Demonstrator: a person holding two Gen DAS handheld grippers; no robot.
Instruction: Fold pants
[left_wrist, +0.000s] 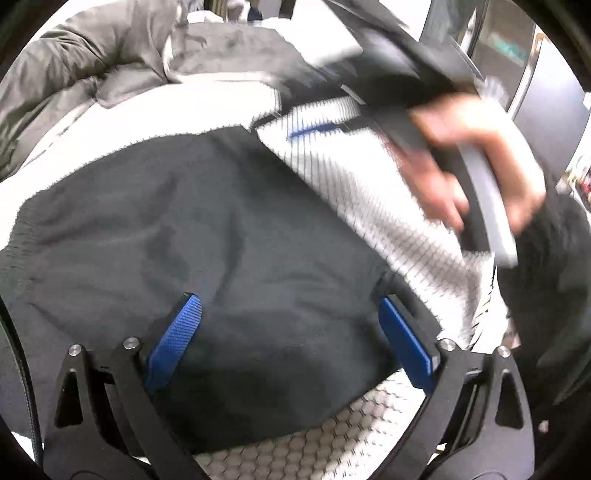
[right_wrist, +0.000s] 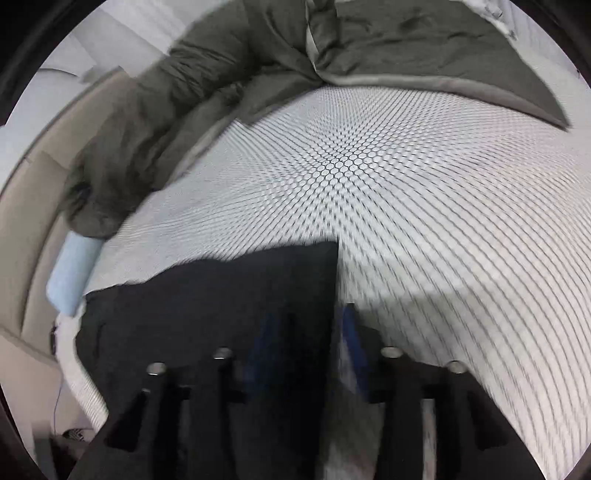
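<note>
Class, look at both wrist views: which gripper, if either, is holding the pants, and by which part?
The left gripper is open over the pants, holding nothing. The right gripper is blurred; it seems to pinch the pants' corner edge.

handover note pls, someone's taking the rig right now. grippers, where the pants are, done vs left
Left gripper: open, blue fingers spread over the dark pants, gripping nothing.
Right gripper: motion-blurred, jaw state unclear; it sits at the pants edge, and a grip cannot be confirmed.
Pants lie on the honeycomb-patterned bed sheet, elastic waistband towards the left in the left wrist view. Grey duvet is bunched at the far side.
Done: pants look partly doubled over, hard to tell.
Left: check the right grip, finish folding, smooth flat.
</note>
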